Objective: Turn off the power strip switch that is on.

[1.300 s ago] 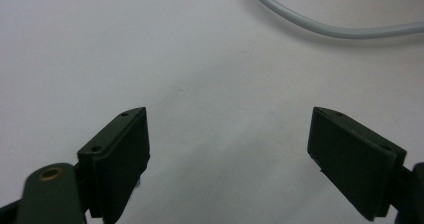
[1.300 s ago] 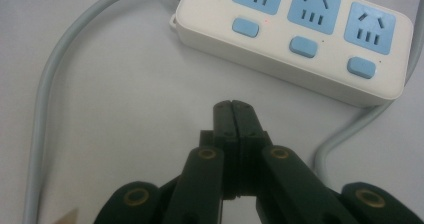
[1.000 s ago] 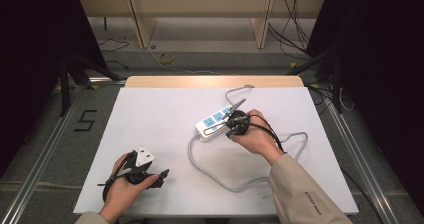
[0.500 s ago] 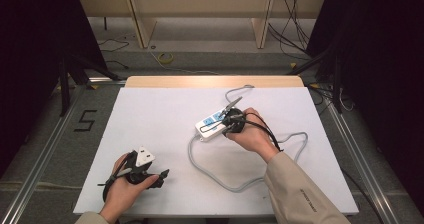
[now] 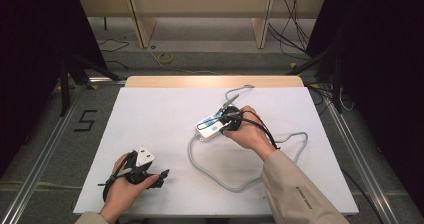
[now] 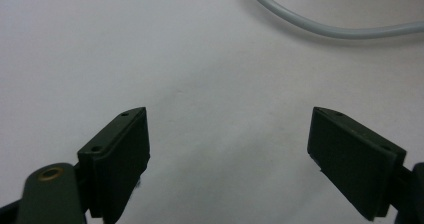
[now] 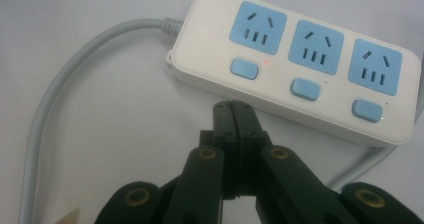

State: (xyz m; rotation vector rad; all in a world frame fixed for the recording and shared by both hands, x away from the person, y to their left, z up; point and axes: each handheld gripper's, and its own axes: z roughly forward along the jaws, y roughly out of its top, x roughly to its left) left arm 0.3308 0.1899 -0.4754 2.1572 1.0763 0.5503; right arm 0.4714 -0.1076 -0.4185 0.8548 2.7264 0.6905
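On the white counter point(image 5: 165, 109) little differs from a second ago: the power strip point(image 5: 212, 126) lies where it lay, right of centre, its grey cord point(image 5: 220, 179) looping toward the near edge. The right hand-held gripper point(image 7: 234, 109) is clenched empty, tips just beside the strip's front edge near its blue switches, hand arched over it. The left hand-held gripper point(image 6: 227, 149) rests released, spread wide, near the front left corner.

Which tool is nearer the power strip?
The right tool, shut, has its tips at the power strip's near edge. The left tool, open, lies far off by the table's near-left corner.
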